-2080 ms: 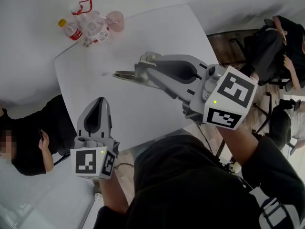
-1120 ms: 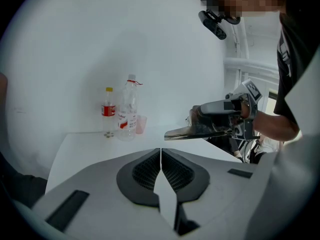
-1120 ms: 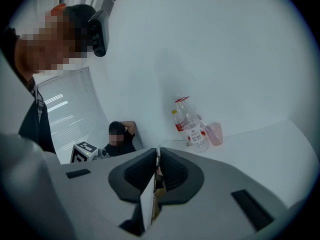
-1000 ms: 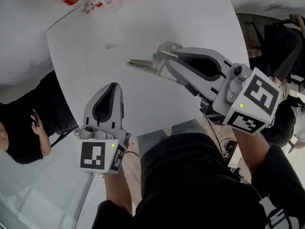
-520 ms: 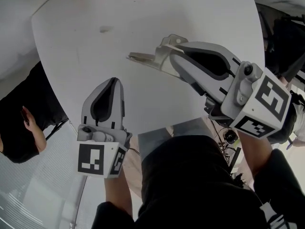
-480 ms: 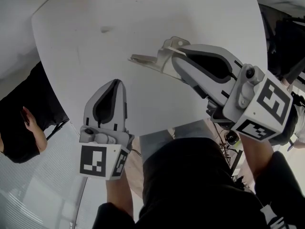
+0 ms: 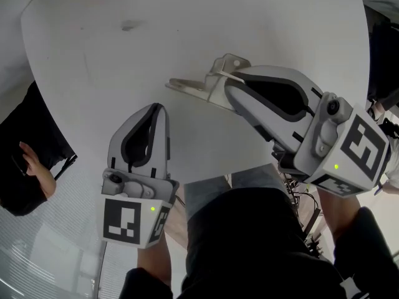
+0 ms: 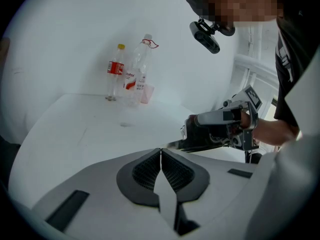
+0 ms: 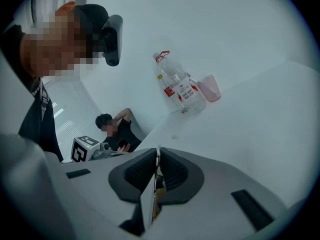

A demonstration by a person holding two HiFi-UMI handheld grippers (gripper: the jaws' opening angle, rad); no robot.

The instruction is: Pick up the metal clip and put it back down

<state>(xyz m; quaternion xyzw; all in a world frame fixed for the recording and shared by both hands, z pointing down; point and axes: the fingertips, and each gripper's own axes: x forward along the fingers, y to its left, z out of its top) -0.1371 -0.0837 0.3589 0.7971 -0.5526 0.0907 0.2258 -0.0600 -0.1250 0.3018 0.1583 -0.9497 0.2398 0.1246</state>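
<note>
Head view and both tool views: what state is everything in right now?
Right grey tool: shut on the flat silver metal clip.
Left grey tool: shut, nothing between its jaws.
Metal clip: clamped, sticking out past the tool's tip.
Yellow-capped plastic bottle: upright, capped.
White-capped clear bottle: upright, capped.
Pink translucent cup: upright.

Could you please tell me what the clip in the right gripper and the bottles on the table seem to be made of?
Clip in the right gripper: likely thin bare metal, dull silver, flat as sheet. Bottles: probably clear plastic, see-through walls with red labels.
</note>
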